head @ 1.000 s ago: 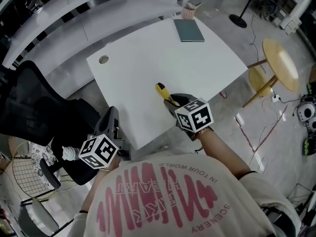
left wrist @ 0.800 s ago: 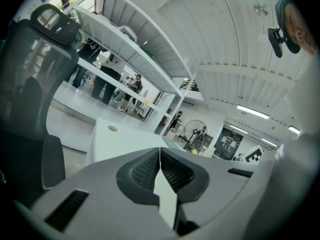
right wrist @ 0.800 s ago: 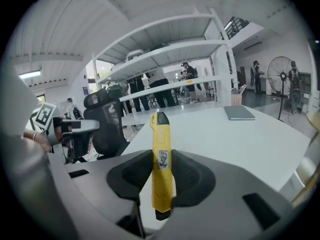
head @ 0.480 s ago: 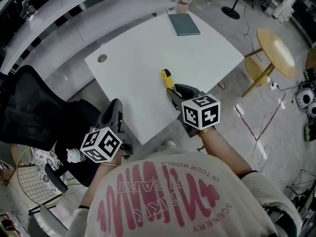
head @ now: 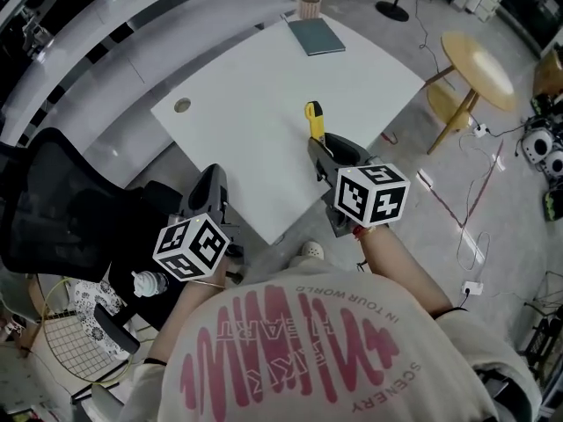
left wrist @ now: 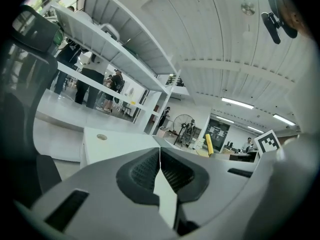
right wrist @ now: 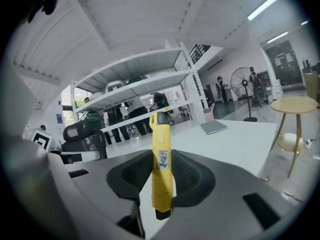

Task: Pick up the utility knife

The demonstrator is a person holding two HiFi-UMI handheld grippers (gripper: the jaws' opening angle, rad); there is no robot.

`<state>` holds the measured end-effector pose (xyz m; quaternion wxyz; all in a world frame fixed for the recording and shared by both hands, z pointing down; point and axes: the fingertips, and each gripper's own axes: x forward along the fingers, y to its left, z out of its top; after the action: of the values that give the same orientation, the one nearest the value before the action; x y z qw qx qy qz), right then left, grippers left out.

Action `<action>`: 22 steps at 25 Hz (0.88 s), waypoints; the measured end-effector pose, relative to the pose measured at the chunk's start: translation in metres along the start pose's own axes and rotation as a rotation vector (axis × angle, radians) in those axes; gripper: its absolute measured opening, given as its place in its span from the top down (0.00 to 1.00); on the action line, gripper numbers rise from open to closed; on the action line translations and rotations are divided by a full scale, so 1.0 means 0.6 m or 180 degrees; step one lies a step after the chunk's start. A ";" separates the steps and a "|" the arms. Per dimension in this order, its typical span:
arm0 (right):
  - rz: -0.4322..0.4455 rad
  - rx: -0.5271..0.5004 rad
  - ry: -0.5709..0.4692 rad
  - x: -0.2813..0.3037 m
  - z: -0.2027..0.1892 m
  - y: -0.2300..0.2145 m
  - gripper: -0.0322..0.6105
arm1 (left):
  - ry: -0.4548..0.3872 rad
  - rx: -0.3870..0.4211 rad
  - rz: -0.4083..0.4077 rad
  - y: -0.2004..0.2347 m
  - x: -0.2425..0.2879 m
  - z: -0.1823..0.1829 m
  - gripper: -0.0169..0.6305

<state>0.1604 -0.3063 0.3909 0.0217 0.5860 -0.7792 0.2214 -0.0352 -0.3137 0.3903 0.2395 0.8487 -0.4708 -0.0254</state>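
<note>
The yellow utility knife [right wrist: 161, 165] stands clamped between the pads of my right gripper [right wrist: 161, 176], its black-tipped end pointing away from me and held clear above the white table [right wrist: 235, 144]. From the head view the utility knife [head: 314, 120] sticks out past the right gripper [head: 322, 146] over the table's near right part. My left gripper [left wrist: 160, 170] is shut with nothing in it. It hovers off the table's near left edge, beside the black chair [head: 53, 200]. The yellow knife [left wrist: 208, 145] also shows far off in the left gripper view.
A grey-green notebook [head: 316, 36] and a small cup [head: 309, 5] lie at the table's far corner. A cable hole [head: 182, 105] sits at the table's left. A round wooden stool [head: 475, 64] stands to the right, with cables on the floor.
My right gripper has risen with the knife, lifting it off the table and rolling so the knife points further away. The left gripper shifted only slightly.
</note>
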 end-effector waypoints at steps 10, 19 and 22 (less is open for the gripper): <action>-0.0312 -0.0001 -0.0210 -0.065 -0.022 0.055 0.74 | 0.0029 0.0060 -0.0254 -0.004 -0.041 0.005 0.94; -0.0562 0.0027 -0.0288 -0.120 -0.061 0.087 0.74 | 0.0097 0.0314 -0.0437 -0.016 -0.086 -0.011 0.94; -0.0637 0.0023 -0.0279 -0.130 -0.069 0.091 0.75 | 0.0141 0.0317 -0.0498 -0.018 -0.092 -0.019 0.94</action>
<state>0.1252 -0.2087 0.3880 0.0074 0.6701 -0.7162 0.1950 -0.0542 -0.2600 0.3856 0.2047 0.8941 -0.3983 -0.0019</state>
